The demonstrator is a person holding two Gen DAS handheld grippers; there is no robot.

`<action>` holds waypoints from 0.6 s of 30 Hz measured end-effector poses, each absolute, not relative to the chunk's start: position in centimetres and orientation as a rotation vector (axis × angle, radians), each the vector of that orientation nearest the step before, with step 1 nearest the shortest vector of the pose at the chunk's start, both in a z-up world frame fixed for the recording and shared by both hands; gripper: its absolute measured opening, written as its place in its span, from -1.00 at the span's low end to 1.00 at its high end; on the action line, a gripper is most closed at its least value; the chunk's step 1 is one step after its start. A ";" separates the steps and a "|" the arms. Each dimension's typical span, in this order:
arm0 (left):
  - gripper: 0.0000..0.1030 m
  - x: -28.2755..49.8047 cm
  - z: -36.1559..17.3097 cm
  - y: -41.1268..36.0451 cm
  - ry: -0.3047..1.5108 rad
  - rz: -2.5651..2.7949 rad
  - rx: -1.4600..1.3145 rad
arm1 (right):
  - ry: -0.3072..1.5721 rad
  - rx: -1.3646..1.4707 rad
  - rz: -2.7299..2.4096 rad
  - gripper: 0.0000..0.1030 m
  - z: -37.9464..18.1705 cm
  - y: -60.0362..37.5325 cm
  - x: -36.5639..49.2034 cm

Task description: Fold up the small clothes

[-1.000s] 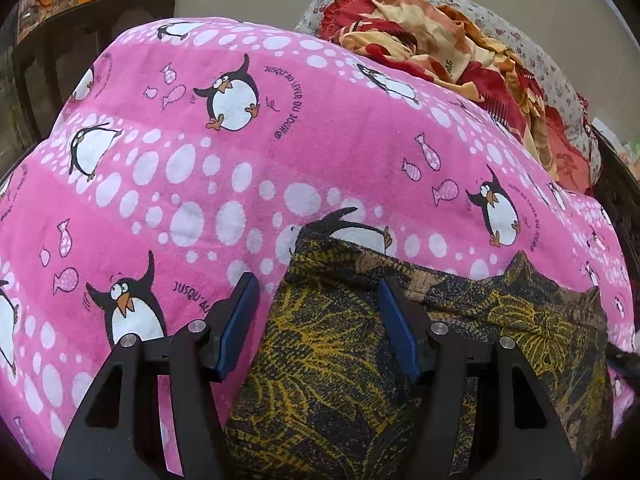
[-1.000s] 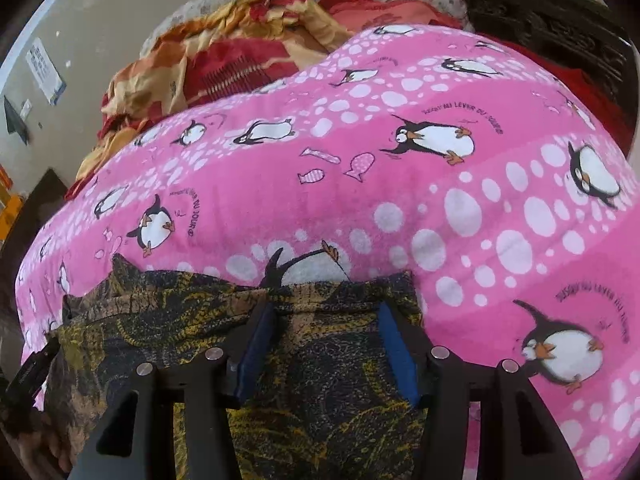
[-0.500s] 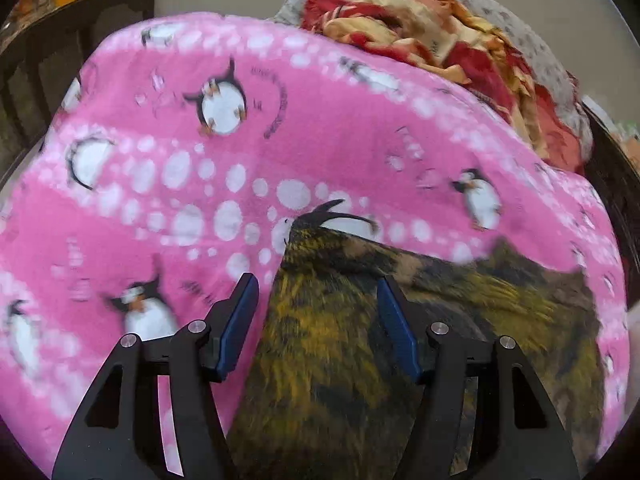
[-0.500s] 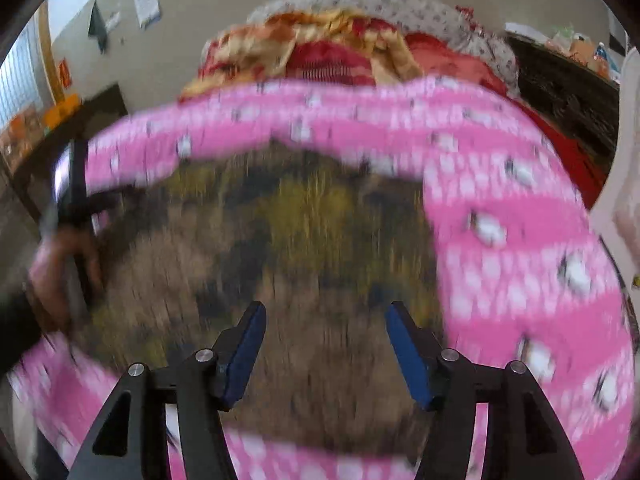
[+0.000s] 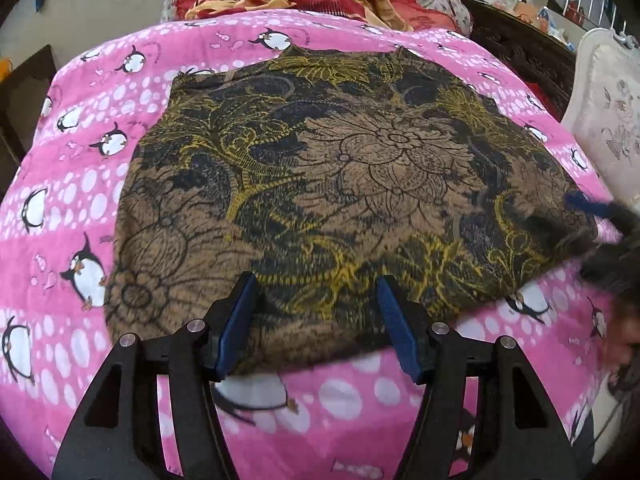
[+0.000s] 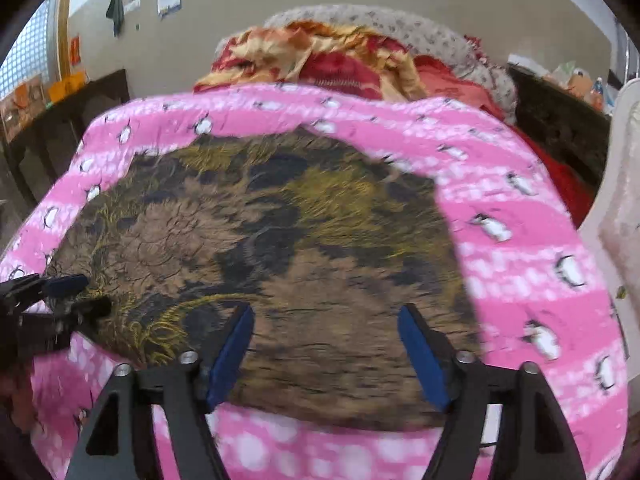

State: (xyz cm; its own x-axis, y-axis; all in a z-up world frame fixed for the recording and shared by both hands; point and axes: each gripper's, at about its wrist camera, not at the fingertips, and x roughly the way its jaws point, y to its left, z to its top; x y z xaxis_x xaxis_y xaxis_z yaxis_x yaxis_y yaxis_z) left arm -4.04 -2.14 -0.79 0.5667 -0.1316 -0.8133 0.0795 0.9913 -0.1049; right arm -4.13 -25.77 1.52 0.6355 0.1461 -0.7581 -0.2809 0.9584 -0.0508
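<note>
A brown, black and yellow floral garment (image 5: 340,184) lies spread flat on a pink penguin blanket (image 5: 80,184). It also shows, blurred, in the right wrist view (image 6: 280,264). My left gripper (image 5: 316,316) is open, raised over the garment's near edge, and holds nothing. My right gripper (image 6: 326,340) is open over the near edge and empty. In the left wrist view the right gripper (image 5: 600,224) shows blurred at the garment's right corner. In the right wrist view the left gripper (image 6: 60,296) shows at its left corner.
A heap of red and orange bedding (image 6: 320,60) lies behind the blanket. Dark wooden furniture (image 6: 60,128) stands at the left and a dark bed frame (image 5: 520,56) at the right. A white chair back (image 5: 604,112) is at the far right.
Both grippers have pulled back and up from the garment's far edge to its near edge. The whole garment now shows spread flat. Both stayed open.
</note>
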 end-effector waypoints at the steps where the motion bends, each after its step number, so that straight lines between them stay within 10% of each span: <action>1: 0.21 -4.2 -0.7 -2.0 0.960 -0.133 -0.072 | 0.929 -0.211 0.220 0.66 -0.1 -25.0 -3.5; 18: 0.20 -10.7 -0.6 10.3 0.943 -0.026 -0.486 | 0.771 -0.180 0.270 0.62 2.9 -24.6 -5.3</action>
